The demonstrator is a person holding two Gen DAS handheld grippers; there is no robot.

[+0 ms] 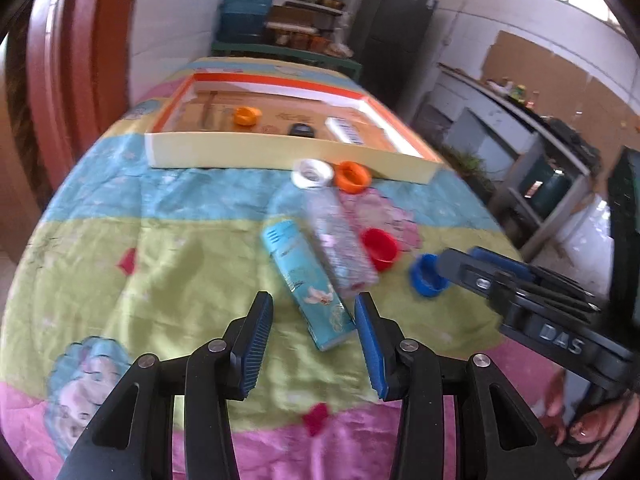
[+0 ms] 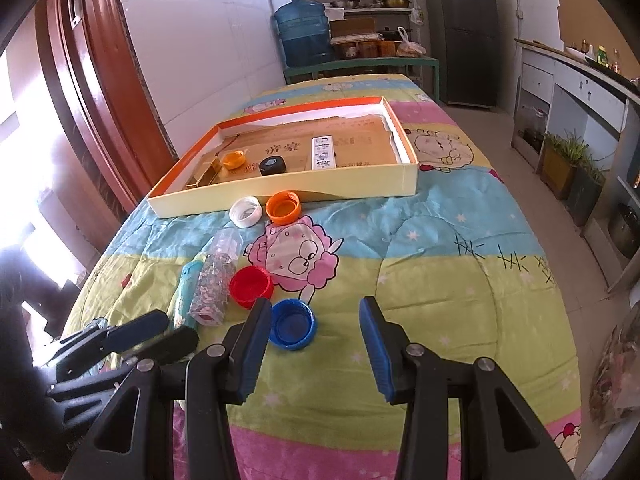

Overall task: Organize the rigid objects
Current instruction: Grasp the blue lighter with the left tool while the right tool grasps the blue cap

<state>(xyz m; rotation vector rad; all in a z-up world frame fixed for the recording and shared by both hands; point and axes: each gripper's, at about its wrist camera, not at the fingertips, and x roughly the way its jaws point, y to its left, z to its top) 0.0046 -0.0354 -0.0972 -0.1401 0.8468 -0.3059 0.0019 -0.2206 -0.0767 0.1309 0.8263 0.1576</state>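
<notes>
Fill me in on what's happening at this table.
A person is tidying small items into a shallow cardboard tray using two handheld grippers. The tray already holds an orange cap, a black cap and a white strip. Both grippers are open and empty: the left gripper hangs over a teal box lying beside a clear bottle, the right gripper by a blue cap. Red, white and another orange cap wait on the quilt.

Left wrist view motion-blurred: print on teal box (image 1: 308,284) and glitter bottle (image 1: 340,240) unreadable; right gripper (image 1: 460,268) hides blue cap's (image 1: 426,276) right side. Tray (image 2: 280,188) front wall hides the lower edge of the gold item (image 2: 204,174); shelf jars (image 2: 360,48) too small to tell
</notes>
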